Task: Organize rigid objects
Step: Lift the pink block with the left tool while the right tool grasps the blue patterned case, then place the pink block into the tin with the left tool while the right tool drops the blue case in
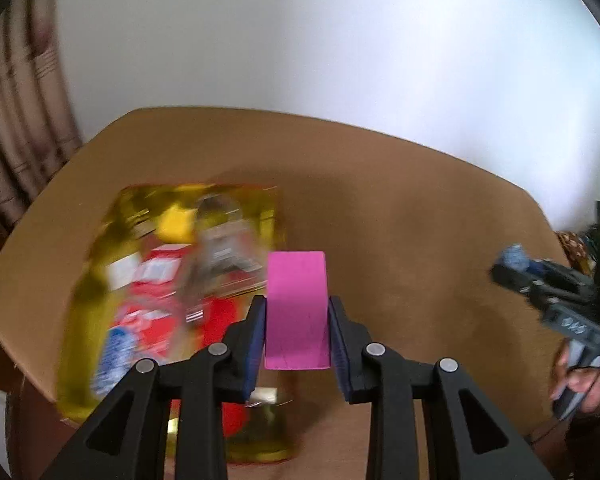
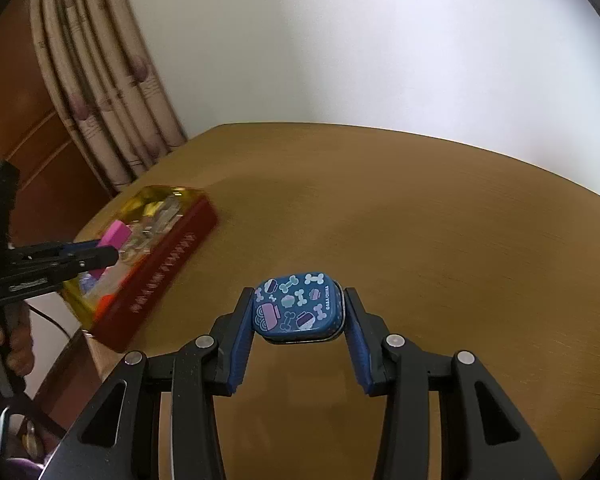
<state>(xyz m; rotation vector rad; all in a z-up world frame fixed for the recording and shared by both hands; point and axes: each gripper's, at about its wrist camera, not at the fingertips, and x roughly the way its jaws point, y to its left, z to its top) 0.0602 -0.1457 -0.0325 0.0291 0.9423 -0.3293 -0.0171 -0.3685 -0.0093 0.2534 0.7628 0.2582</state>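
My left gripper (image 1: 297, 332) has its jaws clamped on one smooth pink block (image 1: 297, 308), held above the gold-lined red box (image 2: 156, 272) at the worktop's (image 2: 420, 240) left edge. My right gripper (image 2: 299, 320) pinches one rounded blue tin (image 2: 298, 306), printed with bones, over bare brown wood. Blurred items fill the box; a curtain (image 2: 100, 92) hangs behind.

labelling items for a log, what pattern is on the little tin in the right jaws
Dark blue tin printed with pale bones, bowls and cupcakes; clearest in the right wrist view.
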